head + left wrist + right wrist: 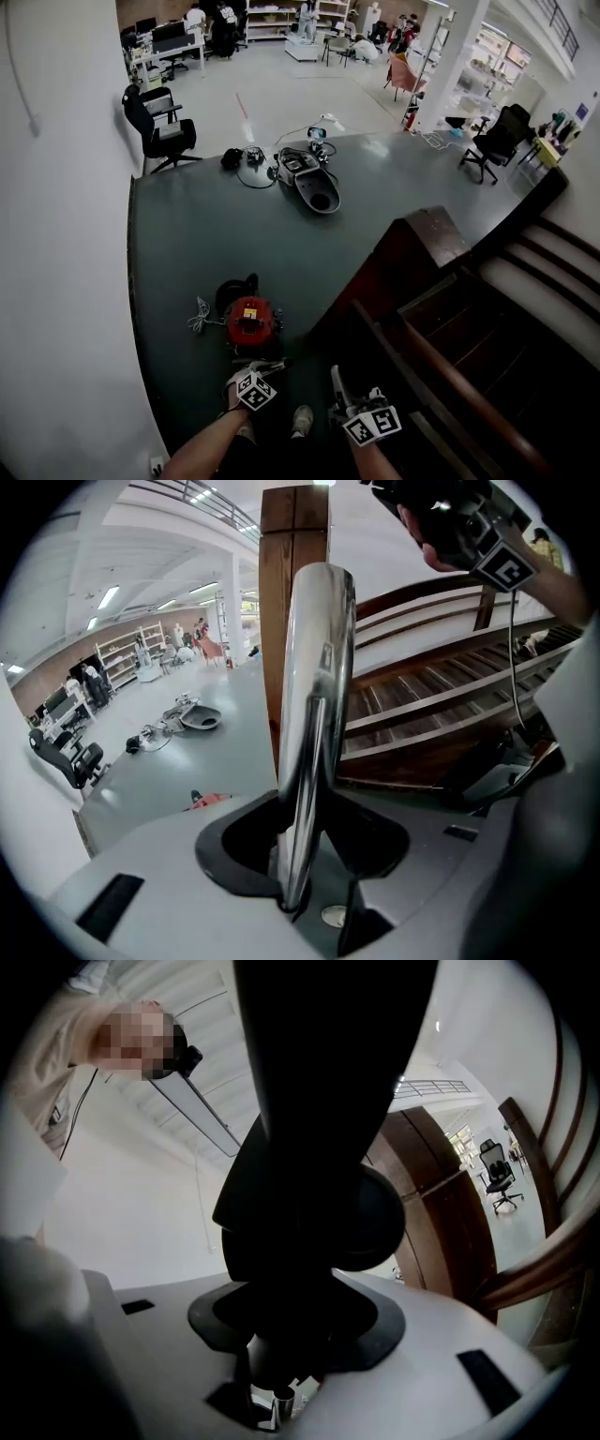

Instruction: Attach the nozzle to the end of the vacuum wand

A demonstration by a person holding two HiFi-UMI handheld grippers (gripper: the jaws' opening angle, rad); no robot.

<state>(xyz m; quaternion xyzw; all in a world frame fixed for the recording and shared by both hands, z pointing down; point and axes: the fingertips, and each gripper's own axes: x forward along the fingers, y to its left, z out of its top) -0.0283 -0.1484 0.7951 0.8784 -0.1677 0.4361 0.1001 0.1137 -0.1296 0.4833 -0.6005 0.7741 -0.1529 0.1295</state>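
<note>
A: Landing, positions?
B: Canister [251, 323] sits on the landing floor [187, 234], just ahead of the left gripper [255, 384]. The right gripper [366, 420] is beside it, to the right. Stairs [525, 309] run along the right, newel post [427, 239] at their edge.
A: Far edge?
B: Loose equipment [309, 178] lies there, with an office chair [159, 127] beyond at left.
A: Jaws?
B: Wand [314, 696] is between the left pair, nozzle [319, 1147] between the right.

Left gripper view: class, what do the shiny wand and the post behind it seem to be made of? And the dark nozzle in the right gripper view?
The wand: likely polished metal; mirror-bright, reflects the room.
The post: varnished wood, it seems; brown with a lengthwise seam.
The nozzle: probably black plastic; dull and dark, too shadowed to be sure.
</note>
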